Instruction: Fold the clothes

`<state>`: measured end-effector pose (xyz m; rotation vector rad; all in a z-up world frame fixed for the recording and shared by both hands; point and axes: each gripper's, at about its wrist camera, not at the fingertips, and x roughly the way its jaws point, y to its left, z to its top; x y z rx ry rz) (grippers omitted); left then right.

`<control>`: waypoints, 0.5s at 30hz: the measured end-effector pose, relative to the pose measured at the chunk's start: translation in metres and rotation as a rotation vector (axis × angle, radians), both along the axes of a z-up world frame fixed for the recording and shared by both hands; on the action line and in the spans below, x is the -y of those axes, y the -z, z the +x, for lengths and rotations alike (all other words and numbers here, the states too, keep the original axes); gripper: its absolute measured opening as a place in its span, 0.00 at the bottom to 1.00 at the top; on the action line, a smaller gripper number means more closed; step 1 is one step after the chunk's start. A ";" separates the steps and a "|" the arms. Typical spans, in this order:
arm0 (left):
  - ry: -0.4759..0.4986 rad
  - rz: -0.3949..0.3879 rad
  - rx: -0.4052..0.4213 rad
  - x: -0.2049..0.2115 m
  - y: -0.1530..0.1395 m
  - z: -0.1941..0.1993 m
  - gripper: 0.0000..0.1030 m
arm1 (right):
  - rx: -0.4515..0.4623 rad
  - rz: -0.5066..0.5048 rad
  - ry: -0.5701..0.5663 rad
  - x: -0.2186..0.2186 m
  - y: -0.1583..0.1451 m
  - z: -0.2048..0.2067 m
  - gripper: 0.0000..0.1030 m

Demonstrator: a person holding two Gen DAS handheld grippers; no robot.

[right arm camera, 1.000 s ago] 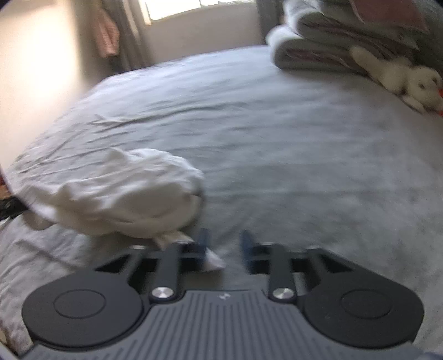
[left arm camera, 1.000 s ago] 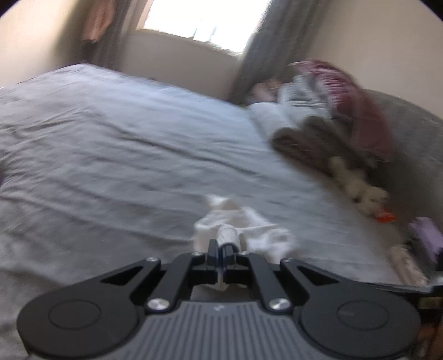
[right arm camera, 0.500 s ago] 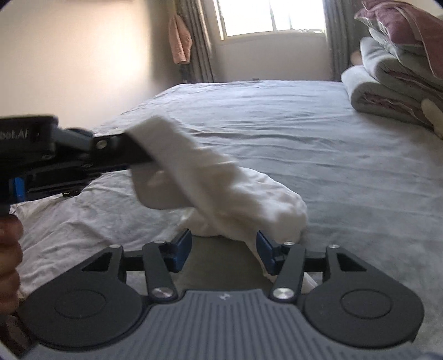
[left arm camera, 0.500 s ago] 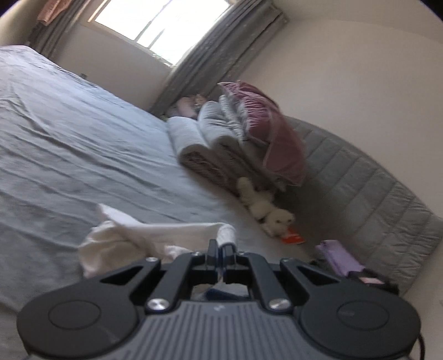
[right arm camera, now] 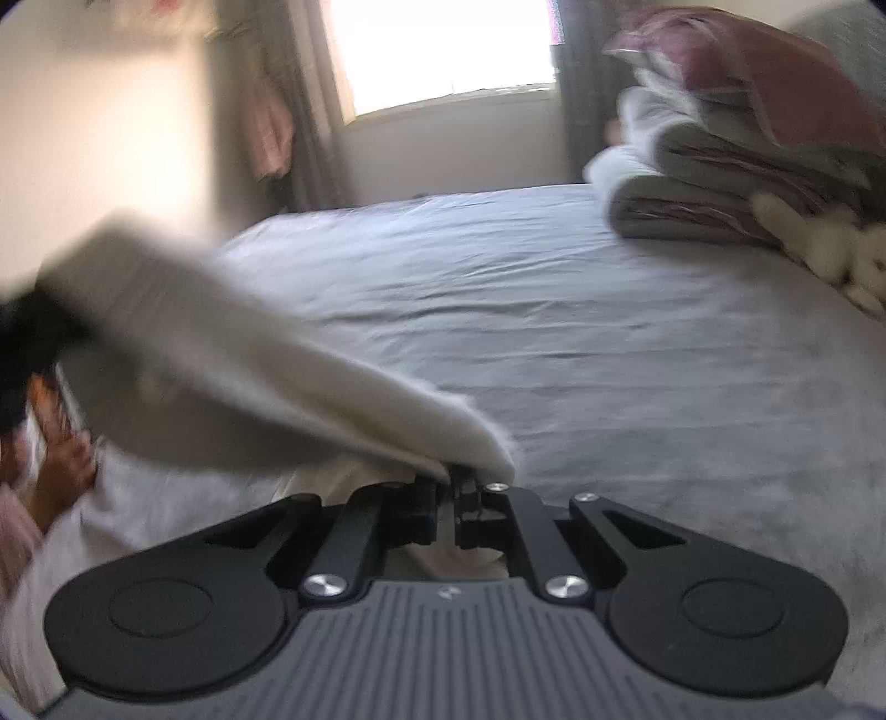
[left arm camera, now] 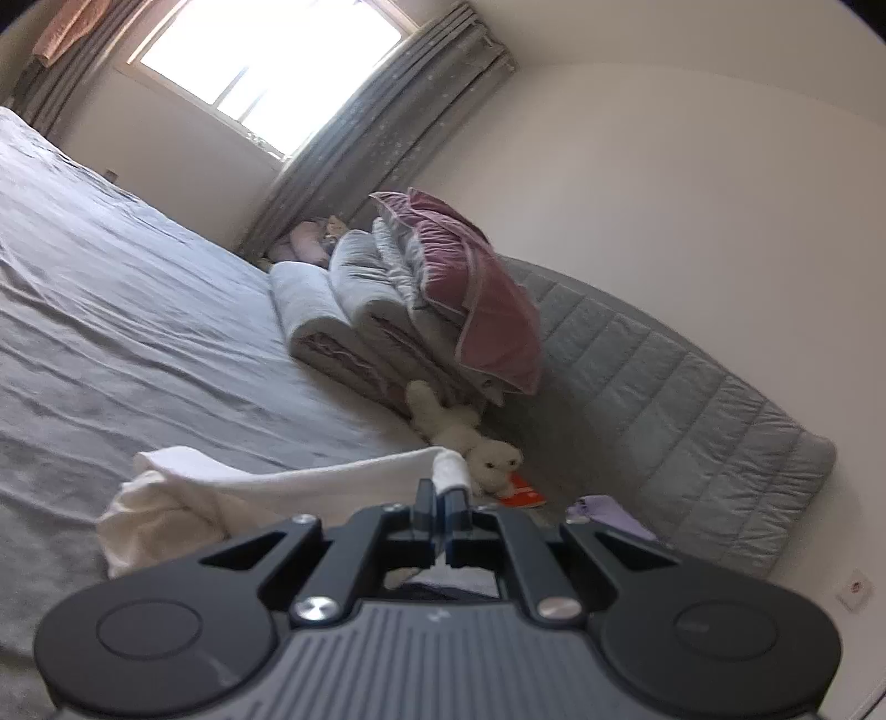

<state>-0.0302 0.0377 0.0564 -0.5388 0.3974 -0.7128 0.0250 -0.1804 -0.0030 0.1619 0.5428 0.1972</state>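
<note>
A white garment (left arm camera: 221, 487) lies bunched on the grey bed sheet (left arm camera: 111, 310). One edge of it stretches up as a taut band to my left gripper (left arm camera: 443, 498), which is shut on that edge. In the right wrist view the same white garment (right arm camera: 266, 387) runs as a blurred band from the upper left down to my right gripper (right arm camera: 446, 487), shut on its other end. The rest of the cloth hangs below the band. A person's hand (right arm camera: 61, 459) shows at the left edge, beside the dark blur of the other gripper.
Folded quilts (left arm camera: 354, 310) topped by a maroon pillow (left arm camera: 482, 299) are stacked at the bed's head, against a padded grey headboard (left arm camera: 692, 399). A white plush toy (left arm camera: 470, 443), an orange item (left arm camera: 523, 490) and a purple cloth (left arm camera: 603, 509) lie near them. A bright window (right arm camera: 443, 50) is beyond the bed.
The right jaws were open around the garment and have shut on its end. The left gripper turned toward the headboard and lifted its edge, pulling the cloth into a band between both grippers.
</note>
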 end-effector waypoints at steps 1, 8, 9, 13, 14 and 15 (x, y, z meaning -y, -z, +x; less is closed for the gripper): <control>-0.010 0.006 -0.005 -0.001 0.001 0.001 0.02 | 0.005 0.023 0.025 0.006 -0.002 0.001 0.05; -0.004 0.047 -0.050 0.006 0.008 0.012 0.05 | 0.074 0.068 0.120 0.040 -0.022 -0.007 0.05; 0.004 0.056 -0.058 0.007 0.009 0.013 0.06 | 0.083 0.073 0.136 0.046 -0.023 -0.008 0.05; 0.013 0.122 -0.066 0.018 0.016 0.017 0.23 | 0.089 0.117 0.205 0.070 -0.026 -0.009 0.05; 0.005 0.142 -0.069 0.020 0.018 0.018 0.32 | 0.087 0.132 0.218 0.077 -0.026 -0.009 0.05; -0.008 0.165 -0.071 0.023 0.019 0.020 0.38 | 0.085 0.146 0.228 0.082 -0.026 -0.011 0.05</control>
